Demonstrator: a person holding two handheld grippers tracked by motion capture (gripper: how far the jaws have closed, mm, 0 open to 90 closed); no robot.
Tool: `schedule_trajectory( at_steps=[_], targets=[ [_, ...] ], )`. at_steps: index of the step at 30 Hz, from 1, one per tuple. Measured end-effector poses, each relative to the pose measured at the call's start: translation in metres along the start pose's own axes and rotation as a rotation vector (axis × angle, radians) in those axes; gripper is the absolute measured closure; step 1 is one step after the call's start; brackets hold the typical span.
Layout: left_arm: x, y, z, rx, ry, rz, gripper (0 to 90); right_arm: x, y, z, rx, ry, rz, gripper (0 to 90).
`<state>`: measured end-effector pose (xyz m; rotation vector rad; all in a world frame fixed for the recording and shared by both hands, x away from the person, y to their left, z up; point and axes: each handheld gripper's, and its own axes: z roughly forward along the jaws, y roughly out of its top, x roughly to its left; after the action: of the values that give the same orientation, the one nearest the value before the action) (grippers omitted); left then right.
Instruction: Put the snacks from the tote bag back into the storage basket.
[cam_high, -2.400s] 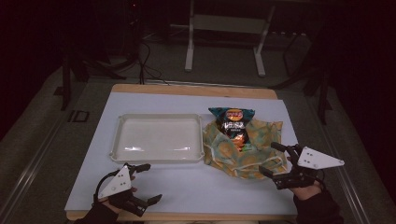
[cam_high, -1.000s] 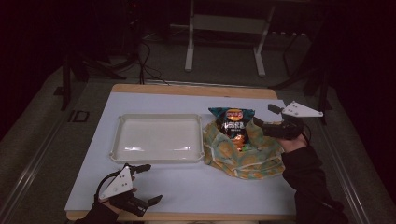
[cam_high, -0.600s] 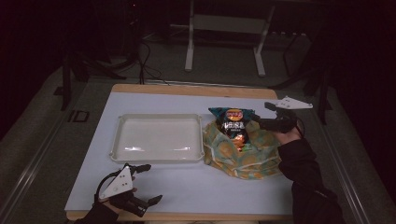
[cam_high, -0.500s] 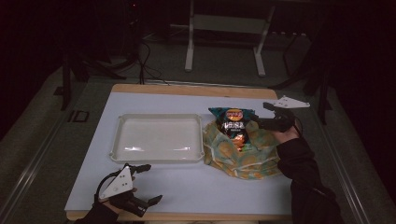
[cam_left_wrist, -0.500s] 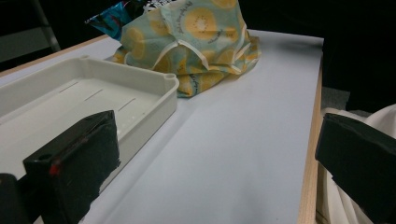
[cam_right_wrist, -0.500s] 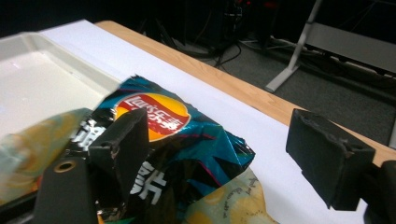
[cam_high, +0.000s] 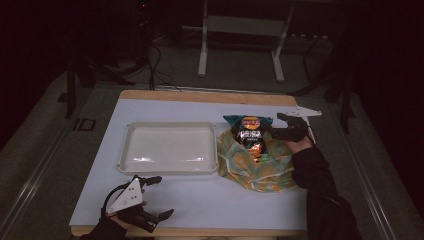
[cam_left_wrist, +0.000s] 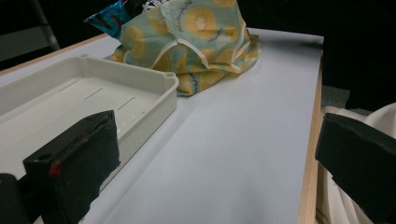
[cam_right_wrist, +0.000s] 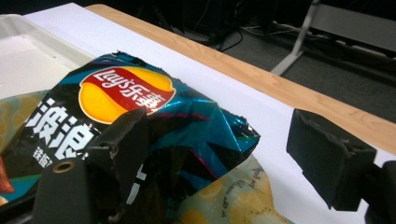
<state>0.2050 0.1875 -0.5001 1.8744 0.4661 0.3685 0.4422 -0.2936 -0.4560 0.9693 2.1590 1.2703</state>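
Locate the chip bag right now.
High view: the chip bag sits right of centre, atop the yellow-patterned cloth, just right of the white tray, with the right gripper at its right edge.

This looks like a lab or test room set up for recording rather than a home. A white-topped table (cam_high: 200, 200) with a wooden edge stands alone on a grey carpeted floor (cam_high: 50, 150), with dark surroundings. Behind it, the white metal legs of a stand or frame (cam_high: 202, 50) rise from the floor, and black cables (cam_high: 155, 65) trail across the carpet beside them. The far background is too dark to make out, possibly more equipment stands.
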Motion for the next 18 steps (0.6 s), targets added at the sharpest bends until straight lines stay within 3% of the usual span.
schedule_trajectory(
  at_steps=[14, 18],
  targets=[
    [0.0, 0.0, 0.0, 0.007, -0.005, 0.001, 0.3, -0.014, -0.012, 0.023, 0.065, 0.064, 0.04, 23.7],
    [0.0, -0.001, 0.0, 0.008, -0.005, 0.001, 0.2, -0.017, -0.016, 0.028, 0.085, 0.111, 0.03, 33.8]
  ],
)
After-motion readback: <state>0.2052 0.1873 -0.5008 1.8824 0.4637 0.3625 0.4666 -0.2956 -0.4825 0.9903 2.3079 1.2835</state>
